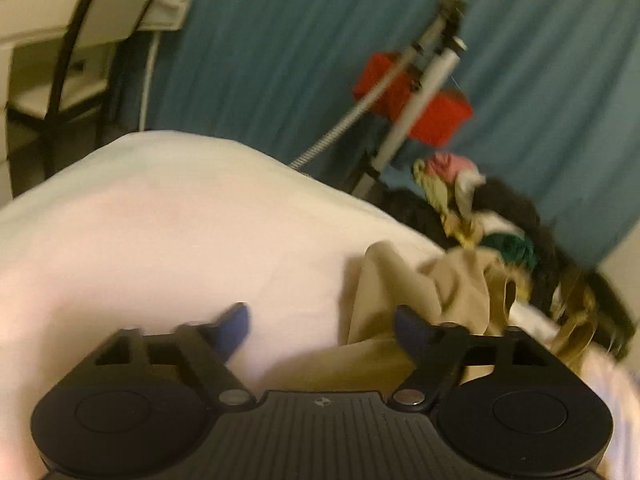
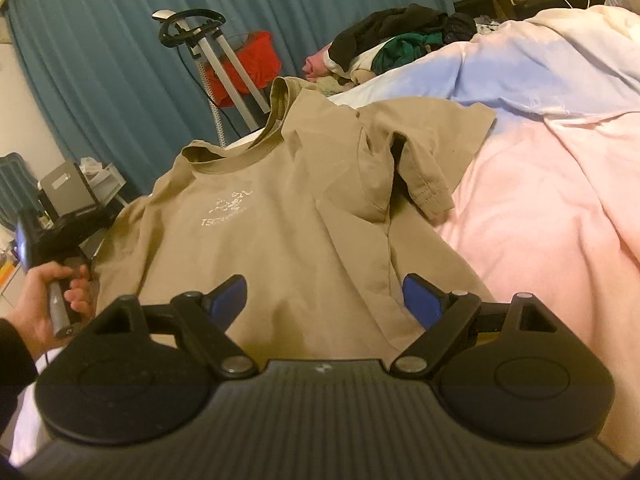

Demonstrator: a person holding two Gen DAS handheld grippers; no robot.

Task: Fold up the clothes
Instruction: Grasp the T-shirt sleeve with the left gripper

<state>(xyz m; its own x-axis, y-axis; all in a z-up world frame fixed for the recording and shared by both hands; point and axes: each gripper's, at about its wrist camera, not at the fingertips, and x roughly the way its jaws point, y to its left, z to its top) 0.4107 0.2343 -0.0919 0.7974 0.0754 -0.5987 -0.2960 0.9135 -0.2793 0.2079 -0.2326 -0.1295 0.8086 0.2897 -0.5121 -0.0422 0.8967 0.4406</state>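
Observation:
A tan T-shirt (image 2: 280,216) lies front-up on the bed, pale print showing and collar toward the far left. Its right sleeve (image 2: 428,160) is spread over the pink cover. My right gripper (image 2: 324,296) hovers open just above the shirt's lower part, with nothing between its blue fingers (image 2: 230,294). The left wrist view is blurred. There my left gripper (image 1: 322,324) is open beside the shirt's bunched edge (image 1: 420,292), and its right finger (image 1: 410,326) is over the cloth. In the right wrist view a hand (image 2: 44,304) holds the left gripper's handle at the shirt's left side.
The bed cover (image 2: 540,200) is pink and white and rumpled toward the right. A pile of dark, green and pink clothes (image 2: 400,40) sits at the far edge. A garment steamer stand (image 2: 212,44) with a red garment (image 2: 248,64) stands before the blue curtain (image 2: 100,60). A desk with a chair (image 1: 60,60) is at the left.

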